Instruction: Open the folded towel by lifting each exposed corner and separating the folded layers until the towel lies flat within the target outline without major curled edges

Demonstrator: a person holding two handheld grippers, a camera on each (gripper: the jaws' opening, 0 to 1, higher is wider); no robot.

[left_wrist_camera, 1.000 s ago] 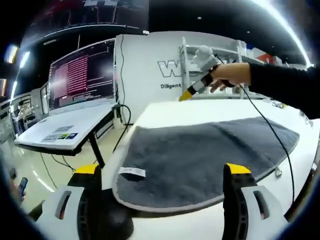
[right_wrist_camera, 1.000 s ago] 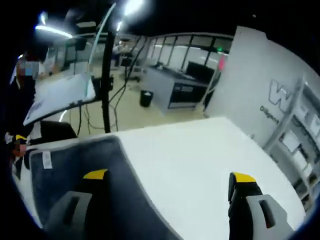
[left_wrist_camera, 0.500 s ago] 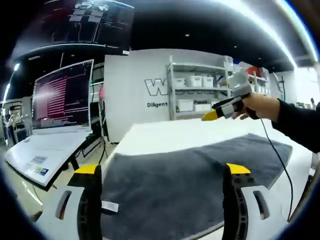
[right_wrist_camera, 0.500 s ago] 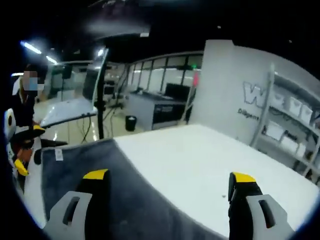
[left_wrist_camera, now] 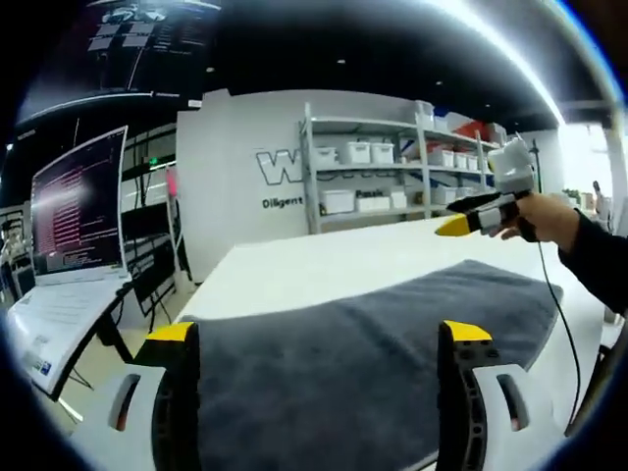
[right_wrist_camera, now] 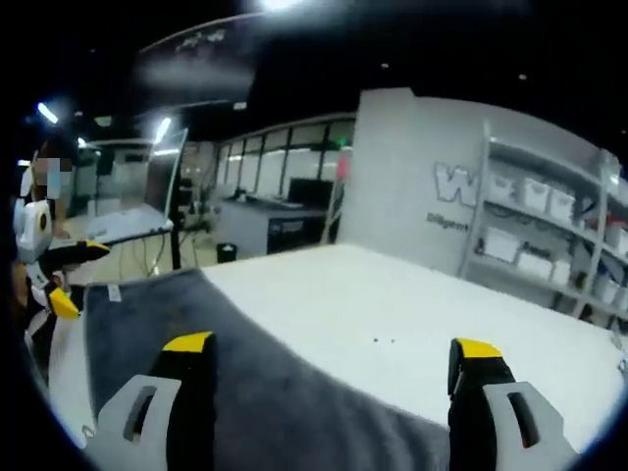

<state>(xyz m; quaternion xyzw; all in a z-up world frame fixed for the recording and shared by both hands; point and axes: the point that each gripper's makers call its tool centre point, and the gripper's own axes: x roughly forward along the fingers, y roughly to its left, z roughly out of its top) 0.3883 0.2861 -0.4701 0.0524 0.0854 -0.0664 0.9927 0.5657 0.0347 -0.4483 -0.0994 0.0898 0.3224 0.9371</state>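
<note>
A dark grey towel [left_wrist_camera: 363, 343] lies spread on the white table [left_wrist_camera: 324, 265], and it stretches across the lower left of the right gripper view [right_wrist_camera: 196, 343] with a small white label near its far corner. My left gripper [left_wrist_camera: 319, 339] is open above the towel's near part, nothing between its yellow-tipped jaws. My right gripper [right_wrist_camera: 334, 348] is open too, over the towel's edge and bare table. In the left gripper view the right gripper [left_wrist_camera: 481, 211] hangs above the towel's far right, held by a hand. The left gripper [right_wrist_camera: 44, 265] sits at the left edge of the right gripper view.
A wall with lettering and a shelf rack of white bins [left_wrist_camera: 392, 172] stand behind the table. A monitor and a white desk [left_wrist_camera: 59, 294] stand off the table's left side. Bare white tabletop [right_wrist_camera: 392, 314] extends beyond the towel. A cable hangs from the right gripper's handle.
Both views have swung and tilted upward, so the shelves now show. The towel looks unchanged. Both grippers stay open, and the right gripper has shifted rightward in the left gripper view.
</note>
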